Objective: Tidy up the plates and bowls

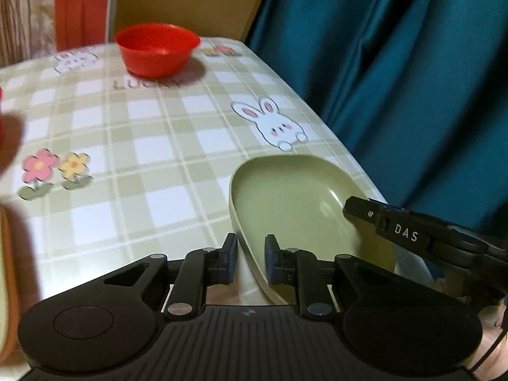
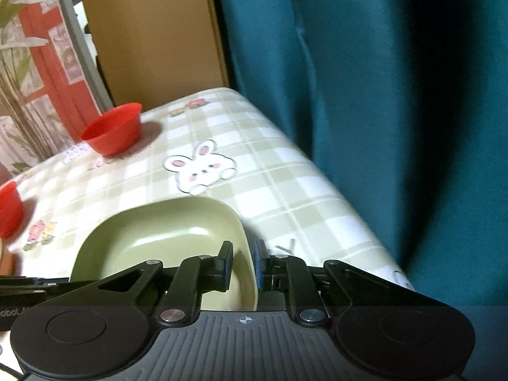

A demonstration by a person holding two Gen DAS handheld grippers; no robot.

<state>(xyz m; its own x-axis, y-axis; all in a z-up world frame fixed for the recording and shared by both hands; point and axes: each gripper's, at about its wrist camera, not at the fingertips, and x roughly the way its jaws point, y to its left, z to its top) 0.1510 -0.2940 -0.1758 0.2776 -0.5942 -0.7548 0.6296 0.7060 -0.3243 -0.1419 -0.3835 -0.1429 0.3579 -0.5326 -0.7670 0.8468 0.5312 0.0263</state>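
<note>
A pale green squarish dish (image 1: 292, 197) sits near the table's right edge. In the left wrist view, my left gripper (image 1: 251, 254) is shut on the dish's near-left rim, one pad inside and one outside. In the right wrist view, the green dish (image 2: 165, 235) has my right gripper (image 2: 243, 258) shut on its right rim. The right gripper (image 1: 352, 211) also shows in the left wrist view, reaching in over the dish from the right. A red bowl (image 1: 157, 47) stands upright at the table's far end, shown as the red bowl (image 2: 112, 130) in the right wrist view.
A second red bowl (image 2: 8, 209) peeks in at the left. The checked tablecloth (image 1: 143, 146) with rabbit and flower prints covers the table. A teal curtain (image 1: 397, 79) hangs just past the right edge, and a brown board (image 2: 152, 31) stands behind the far end.
</note>
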